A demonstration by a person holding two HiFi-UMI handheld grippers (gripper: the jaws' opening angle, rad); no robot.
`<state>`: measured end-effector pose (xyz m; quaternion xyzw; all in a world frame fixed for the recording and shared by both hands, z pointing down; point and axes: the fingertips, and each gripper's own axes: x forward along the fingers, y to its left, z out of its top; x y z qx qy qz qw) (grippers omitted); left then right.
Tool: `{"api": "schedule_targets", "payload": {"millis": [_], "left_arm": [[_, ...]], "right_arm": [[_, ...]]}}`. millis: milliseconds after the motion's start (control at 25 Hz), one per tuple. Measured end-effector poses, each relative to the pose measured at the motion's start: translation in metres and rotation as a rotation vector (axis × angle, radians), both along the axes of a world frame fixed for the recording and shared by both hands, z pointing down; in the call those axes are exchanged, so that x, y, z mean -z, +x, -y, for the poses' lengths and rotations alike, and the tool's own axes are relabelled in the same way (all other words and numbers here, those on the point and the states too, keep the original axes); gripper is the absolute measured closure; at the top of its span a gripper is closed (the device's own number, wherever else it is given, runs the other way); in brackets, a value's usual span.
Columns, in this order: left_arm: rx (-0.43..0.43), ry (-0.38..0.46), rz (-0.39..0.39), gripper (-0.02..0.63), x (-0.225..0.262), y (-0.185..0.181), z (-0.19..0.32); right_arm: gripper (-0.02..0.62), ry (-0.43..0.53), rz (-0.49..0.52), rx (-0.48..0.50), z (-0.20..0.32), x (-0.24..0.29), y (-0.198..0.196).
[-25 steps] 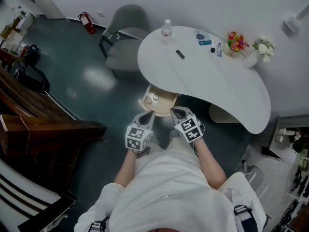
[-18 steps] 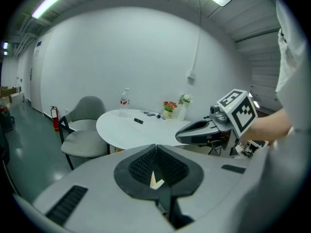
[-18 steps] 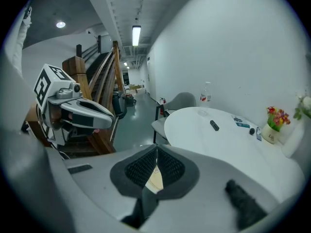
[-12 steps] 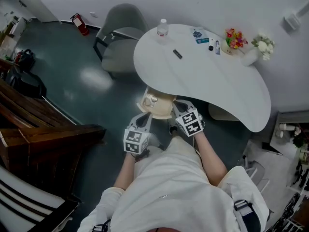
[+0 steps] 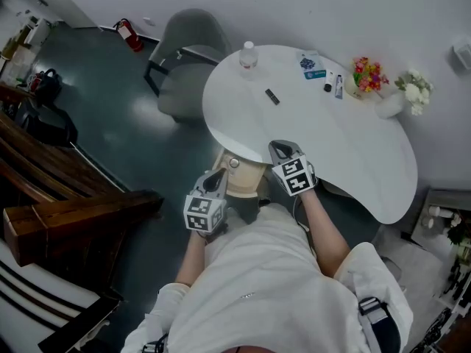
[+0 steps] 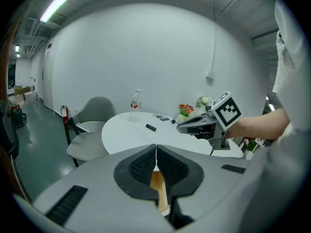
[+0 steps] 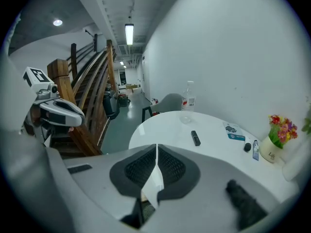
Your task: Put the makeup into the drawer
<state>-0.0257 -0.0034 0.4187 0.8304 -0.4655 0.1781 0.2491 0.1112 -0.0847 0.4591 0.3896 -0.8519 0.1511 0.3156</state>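
Observation:
Makeup lies on the white table (image 5: 346,149): a black stick (image 5: 272,96) (image 7: 195,138), a small black round piece (image 5: 327,87), a tube (image 5: 338,85) and a blue packet (image 5: 310,63). Under the table's near edge stands a light wooden drawer (image 5: 241,179), open, with a small pale round thing (image 5: 234,163) in it. My left gripper (image 5: 214,178) (image 6: 156,146) hangs beside the drawer, shut and empty. My right gripper (image 5: 282,149) (image 7: 156,147) reaches over the table's near edge, shut with nothing between its pads.
A water bottle (image 5: 249,54) stands at the table's far side, flowers (image 5: 368,72) and a white vase (image 5: 390,103) at the right. A grey chair (image 5: 188,65) stands behind the table, a wooden staircase (image 5: 66,204) at the left, a fire extinguisher (image 5: 132,35) by the wall.
Both grippers have moved forward toward the table. The right one went from beside the drawer to above the table's edge; the left has come alongside the drawer.

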Motion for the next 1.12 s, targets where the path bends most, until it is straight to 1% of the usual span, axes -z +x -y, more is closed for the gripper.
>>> {"api": "schedule_targets", "payload": {"millis": [120, 360, 480, 560, 600, 640, 680, 880, 1120], "left_arm": [[0.018, -0.007, 0.012, 0.594, -0.001, 0.013, 0.019], [0.063, -0.06, 0.05, 0.594, -0.01, 0.026, 0.038], [0.102, -0.088, 0.063, 0.594, -0.019, 0.022, 0.044], [0.133, -0.101, 0.063, 0.594, -0.02, 0.02, 0.047], [0.146, -0.109, 0.063, 0.594, -0.021, 0.02, 0.049], [0.157, -0.117, 0.065, 0.594, -0.023, 0.019, 0.049], [0.165, -0.124, 0.067, 0.594, -0.025, 0.018, 0.05], [0.205, -0.158, 0.079, 0.594, -0.031, 0.013, 0.051], [0.232, -0.185, 0.098, 0.594, -0.036, 0.005, 0.054]], "right_arm": [[0.58, -0.017, 0.0, 0.019, 0.028, -0.009, 0.013], [0.578, -0.072, -0.023, 0.036, 0.079, -0.048, 0.034], [0.571, -0.084, -0.042, 0.046, 0.107, -0.063, 0.037], [0.553, -0.09, -0.058, 0.046, 0.123, -0.073, 0.04], [0.535, -0.092, -0.066, 0.042, 0.131, -0.079, 0.042], [0.504, -0.092, -0.075, 0.037, 0.139, -0.084, 0.044], [0.491, -0.091, -0.086, 0.033, 0.147, -0.088, 0.046], [0.474, -0.114, -0.115, 0.023, 0.174, -0.11, 0.05], [0.46, -0.129, -0.146, -0.011, 0.197, -0.131, 0.051]]}}
